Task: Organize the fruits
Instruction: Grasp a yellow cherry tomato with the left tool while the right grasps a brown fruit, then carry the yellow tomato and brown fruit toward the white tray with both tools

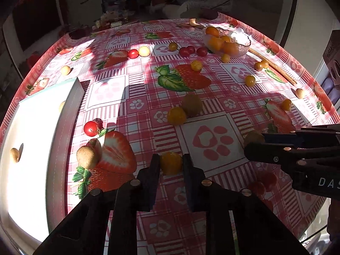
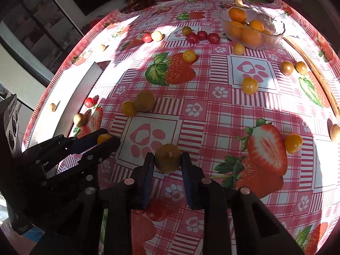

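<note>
My left gripper (image 1: pixel 171 163) is shut on a small orange fruit (image 1: pixel 171 163) just above the strawberry-print tablecloth; it also shows in the right wrist view (image 2: pixel 103 138). My right gripper (image 2: pixel 167 161) is shut on a brown kiwi (image 2: pixel 167 161); from the left wrist view this kiwi (image 1: pixel 252 138) shows behind the right gripper's fingers (image 1: pixel 276 148). A glass bowl (image 1: pixel 242 40) at the far right holds several orange fruits. A white tray (image 1: pixel 31 148) at the left holds a small brown fruit (image 1: pixel 15 154).
Loose fruits lie across the table: a kiwi (image 1: pixel 192 104) beside an orange fruit (image 1: pixel 176 115), a kiwi (image 1: pixel 87 156), a red tomato (image 1: pixel 91 128), red tomatoes (image 1: pixel 187 51) and yellow ones (image 1: pixel 250 80). A wooden stick (image 1: pixel 274 67) lies at the right.
</note>
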Available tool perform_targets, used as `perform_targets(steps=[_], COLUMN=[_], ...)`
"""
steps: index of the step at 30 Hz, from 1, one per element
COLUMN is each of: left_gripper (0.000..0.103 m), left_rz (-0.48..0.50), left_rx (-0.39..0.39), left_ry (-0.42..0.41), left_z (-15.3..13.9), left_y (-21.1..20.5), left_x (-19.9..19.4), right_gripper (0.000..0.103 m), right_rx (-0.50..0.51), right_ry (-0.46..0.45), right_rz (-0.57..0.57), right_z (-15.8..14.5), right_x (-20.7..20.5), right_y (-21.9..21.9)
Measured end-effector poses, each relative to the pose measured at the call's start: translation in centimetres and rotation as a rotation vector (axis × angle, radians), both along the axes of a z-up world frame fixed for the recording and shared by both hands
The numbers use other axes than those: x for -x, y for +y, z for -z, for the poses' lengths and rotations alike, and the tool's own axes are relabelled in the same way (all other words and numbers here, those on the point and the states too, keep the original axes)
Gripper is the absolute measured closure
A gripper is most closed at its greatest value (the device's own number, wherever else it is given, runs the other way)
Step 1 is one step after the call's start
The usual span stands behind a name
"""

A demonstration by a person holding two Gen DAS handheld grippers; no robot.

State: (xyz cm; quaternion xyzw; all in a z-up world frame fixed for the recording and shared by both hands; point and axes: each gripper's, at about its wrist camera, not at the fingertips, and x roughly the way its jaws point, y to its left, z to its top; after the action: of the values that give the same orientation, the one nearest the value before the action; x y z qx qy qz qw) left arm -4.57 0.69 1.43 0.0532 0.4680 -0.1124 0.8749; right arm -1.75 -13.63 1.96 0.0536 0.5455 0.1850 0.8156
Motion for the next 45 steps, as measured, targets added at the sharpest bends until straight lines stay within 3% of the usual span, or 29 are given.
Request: perform_targets(steps=[17, 20, 29, 30, 31, 32, 39, 42, 44, 45], left_gripper=[0.08, 0.08, 0.078, 0.06, 0.033, 0.028, 0.028, 0.049, 0.056, 0.075], left_rz=[-0.076, -0.1, -0.076, -0.076, -0.079, -0.082, -0.063, -0.059, -0.057, -0.048], left_rx=[0.065, 0.029, 0.03, 0.018, 0.004, -0.002, -0.019, -0.008, -0.007, -0.007], left_ry=[-0.018, -0.019, -0.022, -0.028, -0.046, -0.076, -0.045, -0.027, -0.025, -0.027], left_z=[-1.3, -1.1, -0.5, -0.5, -0.6, -0.8, 0.1, 0.4, 0.3, 0.3], left_y=[3.2, 3.0, 2.1, 1.9, 1.7, 1.7, 0.9, 0.8, 0.6, 0.4], left_x=[3.6, 3.3, -0.2, -0.4, -0.5, -0.5, -1.8, -1.8, -1.6, -1.4], right_gripper=[0.075, 0.075, 0.075, 0.075, 0.075, 0.075, 0.075, 0.075, 0.075, 0.075], right_rx=[-0.023, -0.019, -0.032, -0.034, -0.035, -0.036, -0.051, -0.054, -0.054, -0.055], right_ry=[-0.004, -0.009, -0.005, -0.003, -0.001, 0.0, 0.008, 0.007, 0.005, 0.005], right_rz=[-0.007, -0.01, 0.013, 0.015, 0.017, 0.02, 0.04, 0.044, 0.047, 0.049], right_z=[-1.4, -1.7, -1.9, -1.8, -1.8, -1.8, -1.5, -1.5, -1.6, -1.6], right_x=[4.6, 5.0, 5.2, 5.3, 5.3, 5.3, 4.8, 4.9, 4.9, 4.9], right_y=[0.0, 0.3, -0.3, -0.4, -0.5, -0.7, -1.5, -1.7, -1.8, -1.9])
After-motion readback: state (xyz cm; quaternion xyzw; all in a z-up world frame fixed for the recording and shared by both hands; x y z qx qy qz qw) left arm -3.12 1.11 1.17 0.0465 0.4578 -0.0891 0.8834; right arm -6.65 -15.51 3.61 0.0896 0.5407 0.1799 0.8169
